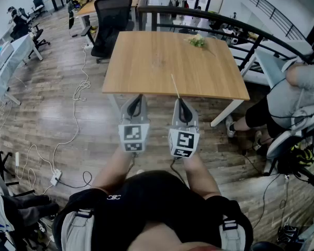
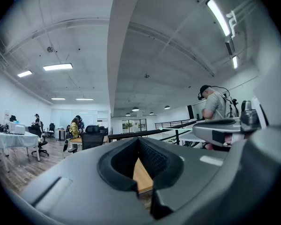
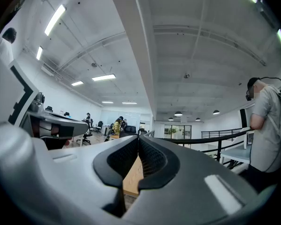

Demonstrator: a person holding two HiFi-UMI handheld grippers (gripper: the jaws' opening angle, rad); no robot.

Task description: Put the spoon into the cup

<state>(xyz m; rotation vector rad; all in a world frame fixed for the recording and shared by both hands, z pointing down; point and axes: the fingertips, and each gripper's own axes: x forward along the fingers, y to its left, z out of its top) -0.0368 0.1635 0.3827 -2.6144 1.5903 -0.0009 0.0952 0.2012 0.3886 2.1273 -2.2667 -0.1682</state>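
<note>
Both grippers are hanging side by side in front of the person's body, the left gripper (image 1: 138,101) and the right gripper (image 1: 181,103) each pointing at the near edge of the table (image 1: 146,61). Each gripper's own view is showing its jaws pressed together at the tips, with nothing between them but a wedge of tabletop beyond.

Just past the right gripper's tips a thin pale sliver (image 1: 174,86) is lying on the wood. It may be the spoon, but it is too slight to tell. Farther off, near the far edge, a small green clump (image 1: 197,41) is sitting. No cup is showing anywhere.

The main risk is reaching in with the jaws together and nudging the sliver across the wood instead of gripping it. Something so thin and flat is also likely to slip from the pads. A seated person (image 1: 298,88) is sitting near the table's right corner, so a wide swing could clip them.
</note>
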